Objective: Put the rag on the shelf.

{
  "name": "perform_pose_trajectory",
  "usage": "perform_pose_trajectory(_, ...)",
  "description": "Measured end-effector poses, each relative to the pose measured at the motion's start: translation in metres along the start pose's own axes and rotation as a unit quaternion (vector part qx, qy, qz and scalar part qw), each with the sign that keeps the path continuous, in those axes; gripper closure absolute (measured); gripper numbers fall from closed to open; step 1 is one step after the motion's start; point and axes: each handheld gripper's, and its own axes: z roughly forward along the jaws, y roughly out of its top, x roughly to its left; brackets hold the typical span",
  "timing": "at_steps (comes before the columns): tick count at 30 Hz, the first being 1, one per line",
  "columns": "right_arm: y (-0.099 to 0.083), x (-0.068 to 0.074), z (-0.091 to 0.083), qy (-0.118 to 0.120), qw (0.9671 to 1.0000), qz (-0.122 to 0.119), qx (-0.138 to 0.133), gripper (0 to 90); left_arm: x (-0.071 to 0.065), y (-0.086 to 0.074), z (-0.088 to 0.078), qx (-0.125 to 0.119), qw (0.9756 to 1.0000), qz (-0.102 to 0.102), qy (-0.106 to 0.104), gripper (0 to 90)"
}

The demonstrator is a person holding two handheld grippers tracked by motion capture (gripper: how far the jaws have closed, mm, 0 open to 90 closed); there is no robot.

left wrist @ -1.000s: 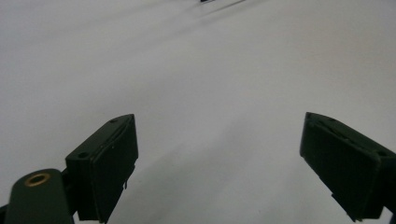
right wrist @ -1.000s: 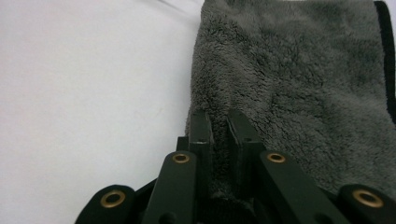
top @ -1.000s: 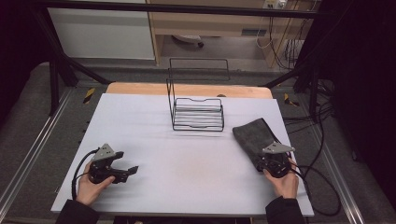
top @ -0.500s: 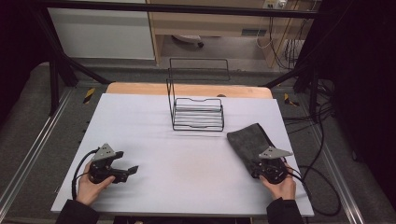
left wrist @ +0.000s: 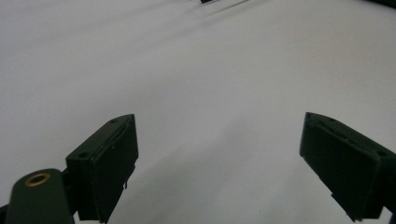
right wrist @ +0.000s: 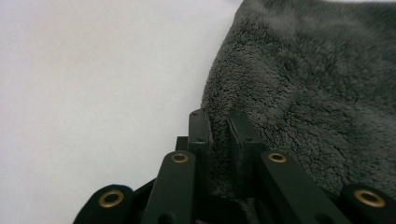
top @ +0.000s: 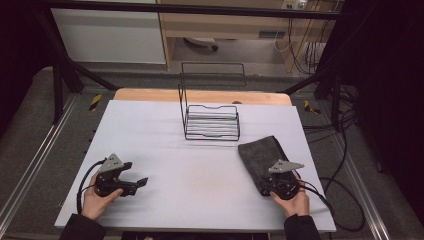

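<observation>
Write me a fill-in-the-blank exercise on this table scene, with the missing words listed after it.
1. The right gripper has its jaws nearly closed on the edge of a dark grey ____.
2. The left gripper hovers over the bare white table with its jaws ____.
3. Toward the far edge of the table stands a black ____ rack.
4. The towel lies on the person's ____ side of the table.

Missing words: towel; open; wire; right

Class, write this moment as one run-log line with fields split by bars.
left hand-held gripper: open, nothing held | right hand-held gripper: jaws just opening, edge of grey towel between them | wire rack: unloaded
</observation>
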Motion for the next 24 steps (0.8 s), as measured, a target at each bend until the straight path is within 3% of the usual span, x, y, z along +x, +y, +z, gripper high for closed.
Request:
perform_pose_trajectory(3,0.004,0.001,-0.002,0.006,0.9999,0.003,-0.008,65.8,0.001,0.0,0.0,0.0,1.0,-0.001,0.001,11.7)
perform_pose_trajectory(6,0.015,0.002,-0.001,-0.002,0.9993,0.004,-0.036,54.2,0.001,0.0,0.001,0.002,1.0,0.0,0.001,11.8)
perform_pose_trajectory(8,0.024,0.003,0.008,-0.015,0.9993,0.001,-0.036,49.7,0.001,0.0,0.002,0.003,1.0,0.0,0.001,11.8)
perform_pose_trajectory(12,0.035,0.002,0.028,-0.027,0.9994,0.003,-0.023,48.9,0.001,0.0,0.001,0.002,1.0,0.0,0.001,11.8)
perform_pose_trajectory(13,0.039,0.001,0.041,-0.046,0.9989,-0.002,-0.006,50.5,0.001,0.0,0.001,0.002,1.0,0.0,0.001,11.8)
perform_pose_trajectory(14,0.039,0.001,0.041,-0.046,0.9989,-0.002,-0.006,50.5,0.001,0.0,0.001,0.003,1.0,0.0,0.001,11.8)
perform_pose_trajectory(15,0.039,-0.001,0.049,-0.062,0.9981,-0.006,0.007,51.8,0.001,-0.001,0.001,0.003,1.0,0.0,0.001,11.8)
perform_pose_trajectory(21,0.036,0.001,0.051,-0.09,0.9952,-0.035,0.016,64.1,0.002,-0.001,0.0,0.003,1.0,-0.001,0.0,11.9)
perform_pose_trajectory(24,0.036,0.001,0.051,-0.094,0.9947,-0.036,0.017,69.4,0.001,0.0,0.001,0.003,1.0,-0.001,0.001,11.8)
